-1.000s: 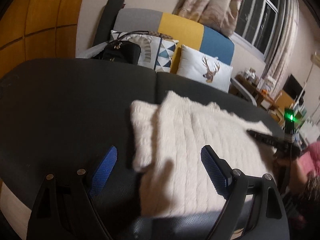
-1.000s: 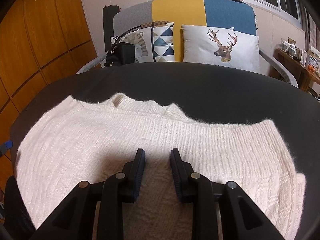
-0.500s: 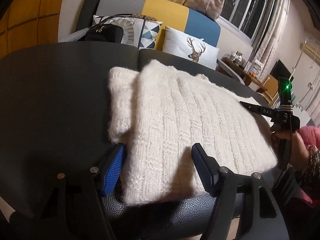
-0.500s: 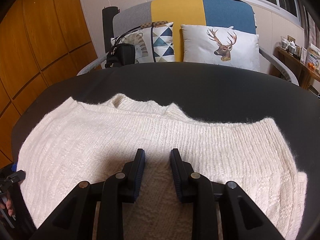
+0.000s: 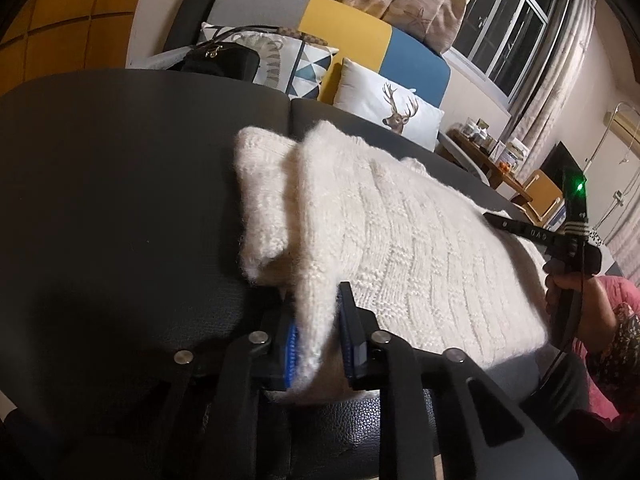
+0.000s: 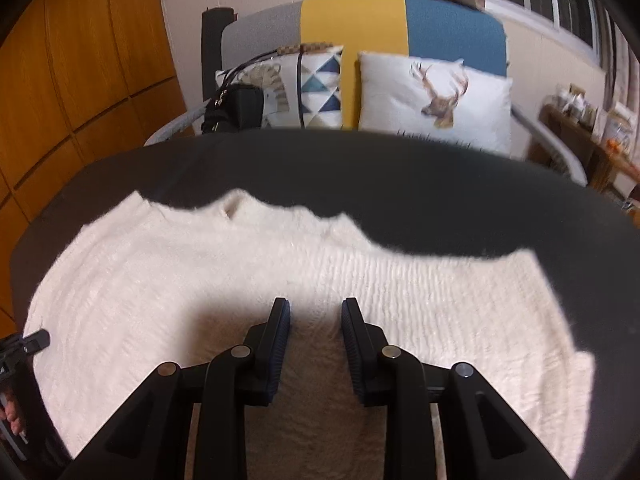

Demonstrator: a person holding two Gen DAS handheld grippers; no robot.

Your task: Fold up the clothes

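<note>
My left gripper [image 5: 318, 328] tilts down at the near edge of the white sweater [image 5: 400, 256]; its jaws have just been closing and now pinch the sweater's corner between the blue pads. My right gripper [image 6: 314, 320], also angled down w/ a hand [image 5: 568, 292] on its handle, clamps a ridge of knit. The sweater lies flat ahead of both, on the black surface [image 5: 120, 200].

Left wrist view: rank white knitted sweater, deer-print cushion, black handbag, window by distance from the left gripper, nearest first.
1. White knitted sweater: its corner is pinched in the left gripper.
2. Deer-print cushion: on the sofa, right of centre.
3. Black handbag: sofa's left end, too close to call with the cushion.
4. Window: back wall, upper right.
</note>
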